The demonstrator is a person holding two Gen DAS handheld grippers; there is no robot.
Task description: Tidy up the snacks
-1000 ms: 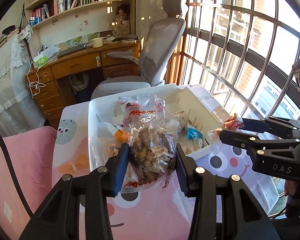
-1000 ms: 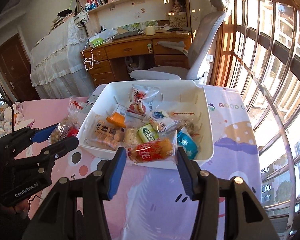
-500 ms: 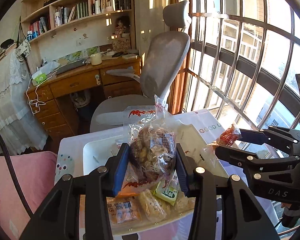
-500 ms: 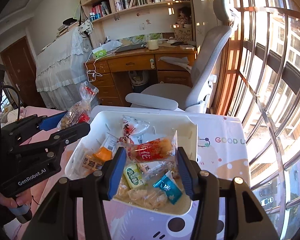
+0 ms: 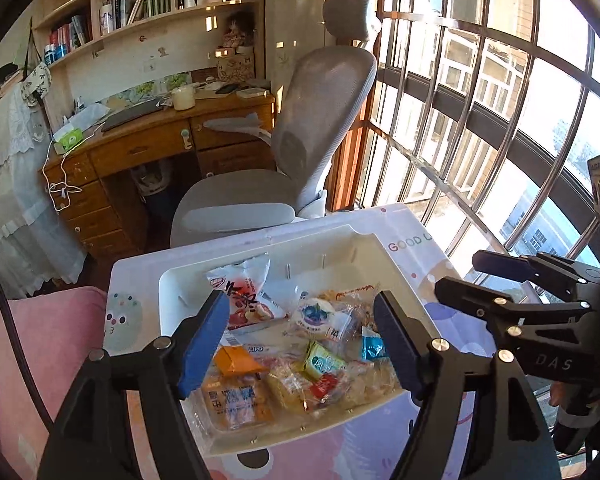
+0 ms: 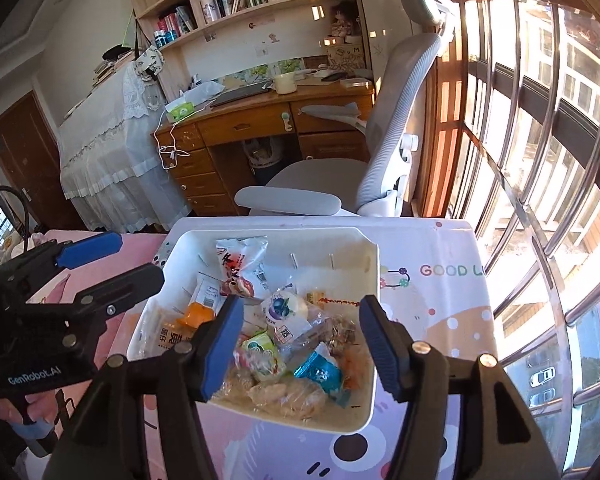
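A white bin (image 5: 172, 304) (image 6: 374, 280) sits on the cartoon-print table and holds several wrapped snacks: a white-and-red bag (image 5: 246, 292) (image 6: 240, 264) at the back, a round blueberry-print pack (image 5: 318, 314) (image 6: 282, 306), a green pack (image 5: 324, 362) (image 6: 260, 346), a teal pack (image 6: 320, 372) and an orange one (image 5: 234, 360). My left gripper (image 5: 302, 340) is open and empty above the bin's front half. My right gripper (image 6: 300, 340) is open and empty above the bin's near right part. Each gripper shows in the other's view, at the right (image 5: 476, 270) and at the left (image 6: 118, 256).
The tablecloth (image 6: 440, 280) extends right of the bin toward the barred window (image 6: 540, 140). A grey office chair (image 5: 300, 152) stands just behind the table, with a wooden desk (image 5: 140, 152) and bookshelves beyond. Pink bedding (image 5: 40, 340) lies at the left.
Both grippers have opened and let go of their snack bags, which now lie in the bin. Both views have tilted down toward the bin.
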